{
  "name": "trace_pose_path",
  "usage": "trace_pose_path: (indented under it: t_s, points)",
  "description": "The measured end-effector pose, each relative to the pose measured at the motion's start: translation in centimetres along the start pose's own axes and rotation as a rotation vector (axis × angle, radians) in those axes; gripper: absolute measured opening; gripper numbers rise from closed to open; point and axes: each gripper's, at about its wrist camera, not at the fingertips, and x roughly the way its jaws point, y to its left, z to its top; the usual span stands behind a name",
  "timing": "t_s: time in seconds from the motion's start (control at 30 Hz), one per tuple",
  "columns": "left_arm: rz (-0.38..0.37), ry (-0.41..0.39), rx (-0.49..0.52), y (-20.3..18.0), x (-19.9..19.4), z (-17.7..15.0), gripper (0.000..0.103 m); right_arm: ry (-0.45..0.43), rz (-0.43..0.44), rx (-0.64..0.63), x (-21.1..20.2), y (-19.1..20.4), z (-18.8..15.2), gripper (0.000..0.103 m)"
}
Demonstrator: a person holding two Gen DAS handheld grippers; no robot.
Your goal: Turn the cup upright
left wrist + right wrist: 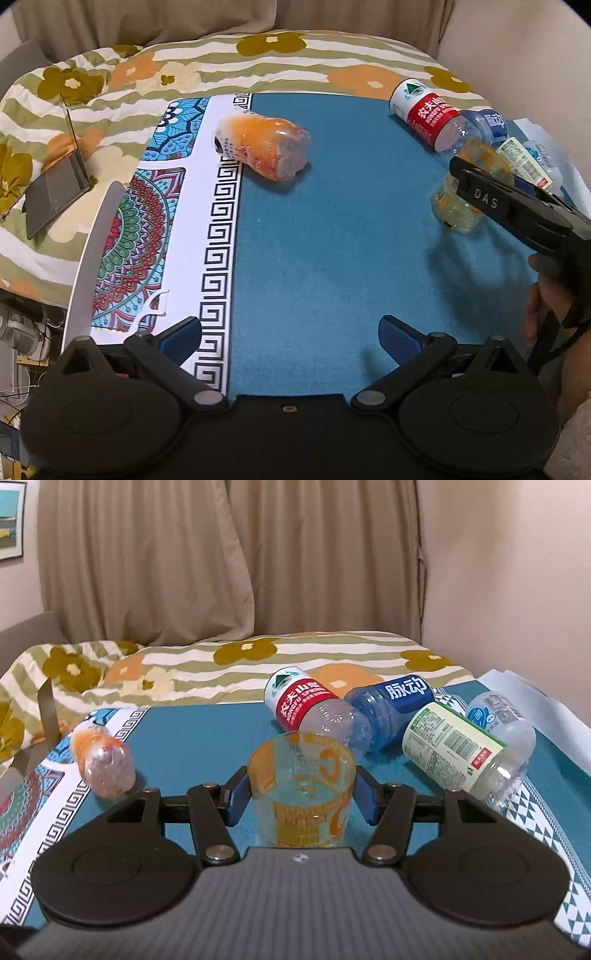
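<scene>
Right wrist shows right tongs point(301, 794) clamping the upright cup point(301, 786); left tongs point(290, 338) gape over bare blue cloth point(332, 240).

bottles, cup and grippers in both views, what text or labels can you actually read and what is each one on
"DAS": on the right gripper, seen from the left wrist view.
"农夫山泉" and "NONGFU SPRING": on the red-label bottle.
"脉动": on the blue bottle.
Orange print with a large "C": on the cup; its smaller lines are too blurred to read.
Barcode and fine print on the green-label bottle: too small to read.
</scene>
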Motion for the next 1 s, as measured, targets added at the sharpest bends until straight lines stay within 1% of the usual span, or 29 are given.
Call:
trace_pose_path:
  t_s: [0.17, 0.2, 0.23, 0.27, 0.3, 0.33, 0.47, 0.63, 0.9, 1.0]
  points:
    - [-0.001, -0.008, 0.002, -0.6, -0.6, -0.2, 0.103, 0.017, 0.024, 0.042, 0.2, -0.6, 0.4, 0.075]
    - [0.0, -0.01, 0.001, -0.6, -0.7, -0.2, 0.103, 0.026, 0.028, 0.047, 0.3, -0.7, 0.5, 0.08]
    - [0.0, -0.012, -0.001, -0.6, -0.8, -0.2, 0.103, 0.033, 0.03, 0.051, 0.4, -0.8, 0.5, 0.088]
    - [0.0, -0.015, -0.003, -0.6, -0.9, -0.2, 0.103, 0.036, 0.032, 0.057, 0.4, -0.9, 0.6, 0.092]
    - [0.001, -0.018, -0.006, -0.6, -1.0, -0.2, 0.103, 0.04, 0.032, 0.065, 0.4, -1.0, 0.7, 0.101]
    - [0.003, -0.022, -0.008, -0.6, -1.2, -0.2, 0.103, 0.044, 0.035, 0.071, 0.3, -1.1, 0.8, 0.103]
    - [0.003, -0.045, -0.016, -0.9, -2.1, -0.2, 0.103, 0.092, 0.038, 0.057, 0.0, -1.5, 1.2, 0.103]
    - [-0.002, -0.092, -0.016, -1.6, -3.8, 0.1, 0.103, 0.133, 0.055, 0.022, -1.6, -2.3, 2.2, 0.103]
    - [-0.002, -0.194, 0.01, -3.4, -7.3, 1.3, 0.103, 0.236, 0.102, -0.042, -7.1, -4.7, 5.0, 0.103]
    - [-0.002, -0.232, 0.021, -4.1, -8.5, 1.6, 0.103, 0.293, 0.093, -0.05, -9.2, -5.8, 6.0, 0.103]
